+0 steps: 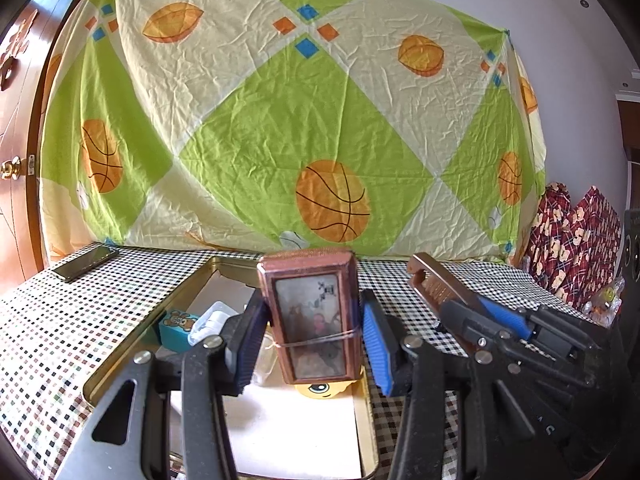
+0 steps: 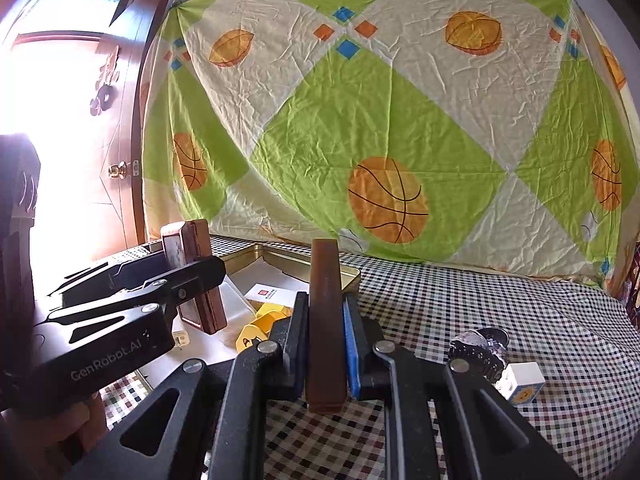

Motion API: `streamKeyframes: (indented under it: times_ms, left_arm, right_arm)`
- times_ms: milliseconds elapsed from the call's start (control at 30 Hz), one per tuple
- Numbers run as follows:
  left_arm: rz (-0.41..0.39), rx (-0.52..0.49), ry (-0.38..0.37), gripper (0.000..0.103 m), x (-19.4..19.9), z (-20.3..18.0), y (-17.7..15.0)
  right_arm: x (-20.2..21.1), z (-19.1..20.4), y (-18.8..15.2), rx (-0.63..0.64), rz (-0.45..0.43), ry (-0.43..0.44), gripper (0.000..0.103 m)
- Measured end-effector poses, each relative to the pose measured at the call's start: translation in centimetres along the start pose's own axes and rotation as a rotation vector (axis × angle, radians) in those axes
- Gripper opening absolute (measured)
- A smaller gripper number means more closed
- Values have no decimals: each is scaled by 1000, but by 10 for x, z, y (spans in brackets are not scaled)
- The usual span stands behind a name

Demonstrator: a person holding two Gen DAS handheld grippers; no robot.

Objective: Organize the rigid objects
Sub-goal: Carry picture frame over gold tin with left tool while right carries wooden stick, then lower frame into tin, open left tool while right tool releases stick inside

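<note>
A brown picture-fronted box point(image 1: 314, 316) with a rubber band round it stands upright in the open gold tin point(image 1: 120, 354). My left gripper point(image 1: 316, 340) is open, its blue pads either side of the box with a gap on the right. The box also shows in the right wrist view point(image 2: 198, 276). My right gripper point(image 2: 326, 340) is shut on a flat brown bar point(image 2: 326, 320), held upright over the checked tablecloth just right of the tin point(image 2: 280, 254). The bar also shows in the left wrist view point(image 1: 436, 280).
The tin holds a teal bear block point(image 1: 176, 328), a clear plastic piece point(image 1: 210, 320), a yellow toy point(image 2: 260, 326) and white paper. A phone point(image 1: 84, 262) lies far left. A white block point(image 2: 522, 382) and a dark shiny object point(image 2: 478, 346) lie to the right.
</note>
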State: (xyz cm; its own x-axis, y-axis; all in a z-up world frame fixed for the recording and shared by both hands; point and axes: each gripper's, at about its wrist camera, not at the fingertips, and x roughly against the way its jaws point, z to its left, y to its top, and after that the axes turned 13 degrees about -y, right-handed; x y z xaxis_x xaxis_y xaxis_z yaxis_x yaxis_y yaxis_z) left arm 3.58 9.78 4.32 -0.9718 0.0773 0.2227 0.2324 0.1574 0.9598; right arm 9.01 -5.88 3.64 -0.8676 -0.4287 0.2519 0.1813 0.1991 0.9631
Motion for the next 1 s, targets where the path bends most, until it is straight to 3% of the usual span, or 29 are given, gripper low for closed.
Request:
streamKeyframes:
  times_ms: [1000]
  left_arm:
    - [25,45,66,46,7,51,9]
  right_arm:
    - [-30,50,11,65,36,93,17]
